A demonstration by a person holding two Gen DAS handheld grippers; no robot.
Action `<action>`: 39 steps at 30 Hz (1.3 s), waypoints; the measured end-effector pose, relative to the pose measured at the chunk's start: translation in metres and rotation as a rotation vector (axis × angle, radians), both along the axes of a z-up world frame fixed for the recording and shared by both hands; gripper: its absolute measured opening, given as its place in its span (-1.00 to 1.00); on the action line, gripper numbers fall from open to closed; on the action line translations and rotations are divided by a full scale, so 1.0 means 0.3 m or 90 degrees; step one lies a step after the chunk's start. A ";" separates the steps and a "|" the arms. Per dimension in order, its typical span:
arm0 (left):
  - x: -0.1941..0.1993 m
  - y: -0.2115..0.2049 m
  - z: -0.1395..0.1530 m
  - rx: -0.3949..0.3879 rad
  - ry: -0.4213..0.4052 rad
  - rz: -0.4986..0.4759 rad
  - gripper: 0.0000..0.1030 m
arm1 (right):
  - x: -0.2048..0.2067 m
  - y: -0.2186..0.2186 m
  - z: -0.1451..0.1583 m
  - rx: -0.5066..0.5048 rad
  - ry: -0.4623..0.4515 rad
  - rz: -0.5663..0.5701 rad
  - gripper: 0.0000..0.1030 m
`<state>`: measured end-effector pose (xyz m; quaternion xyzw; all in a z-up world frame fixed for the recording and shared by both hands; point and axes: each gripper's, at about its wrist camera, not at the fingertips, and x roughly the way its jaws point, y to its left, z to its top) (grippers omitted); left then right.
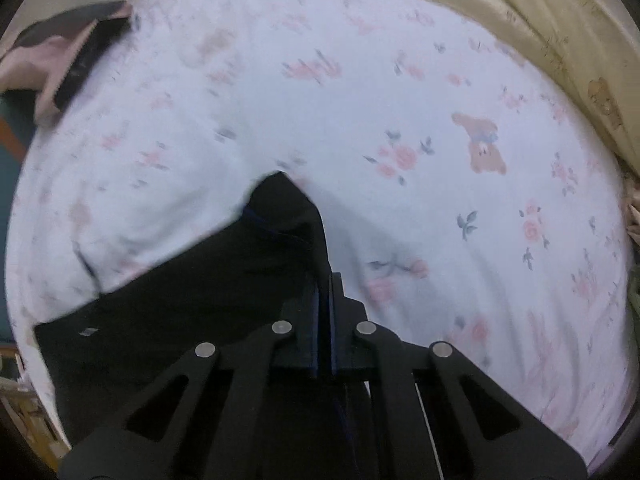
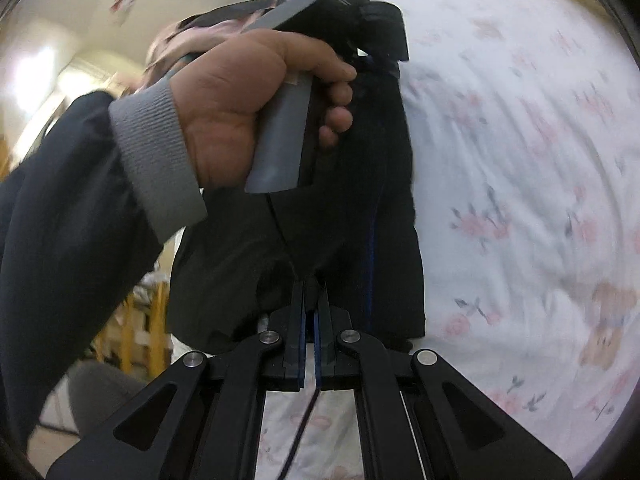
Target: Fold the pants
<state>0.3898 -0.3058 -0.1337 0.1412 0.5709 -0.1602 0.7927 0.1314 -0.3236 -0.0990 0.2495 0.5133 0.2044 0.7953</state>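
Black pants [image 1: 208,280] are seen lifted off a white floral bedsheet [image 1: 400,100], the dark cloth spreading from the centre of the left wrist view toward 8 o'clock and hanging as a slack panel through the middle of the right wrist view. An edge of the fabric is pinched between the narrowly closed fingers of the left gripper [image 1: 324,292], at 6 o'clock in its own camera; a second edge is clamped the same way by the right gripper [image 2: 310,292], its jaws drawn almost together on the cloth. In the right wrist view the person's left hand [image 2: 248,108] is seen at 11 o'clock around the grey handle of the other tool, just beside the hanging cloth. A beige blanket [image 1: 540,32] is bunched along the bed's edge at 1 o'clock, and a printed teddy bear [image 1: 482,144] marks the sheet at 3 o'clock. The step in hand is judged to be the carrying-over of one held end, with the fold not yet laid. The next move is thought to call for both pinched edges to be lowered level onto the sheet, kept taut and aligned before release, so that no slack is trapped underneath.
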 end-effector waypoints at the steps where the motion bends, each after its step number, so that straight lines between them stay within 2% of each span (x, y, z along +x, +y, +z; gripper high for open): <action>1: 0.000 0.037 0.033 -0.005 -0.005 -0.003 -0.97 | 0.000 0.020 0.022 0.000 -0.018 0.012 -0.97; 7: 0.025 0.280 0.214 -0.035 -0.039 0.012 -0.97 | 0.003 0.173 0.139 -0.013 -0.115 0.109 -0.97; 10: 0.019 0.453 0.302 -0.036 -0.065 0.016 -0.97 | 0.017 0.291 0.180 -0.009 -0.136 0.154 -0.97; 14: 0.021 0.680 0.329 -0.037 -0.069 0.035 -0.97 | 0.043 0.467 0.198 -0.014 -0.140 0.198 -0.97; 20: 0.045 0.930 0.273 -0.015 -0.053 0.071 -0.97 | 0.081 0.799 0.180 -0.017 -0.110 0.271 -0.97; 24: 0.068 1.077 0.213 0.011 -0.034 0.092 -0.97 | 0.130 0.961 0.166 -0.036 -0.094 0.317 -0.97; 31: 0.049 1.227 0.023 0.062 0.009 0.111 -0.96 | 0.148 1.135 0.054 -0.069 -0.029 0.368 -0.97; 35: 0.036 1.289 -0.017 0.027 0.020 0.137 -0.89 | 0.139 1.156 0.015 -0.093 -0.006 0.366 -0.97; 37: 0.019 1.324 -0.009 -0.005 0.024 0.153 -0.70 | 0.111 1.140 0.000 -0.100 0.002 0.362 -0.97; 39: -0.016 1.378 0.029 -0.027 0.017 0.186 0.16 | 0.110 1.134 -0.014 -0.103 0.005 0.358 -0.97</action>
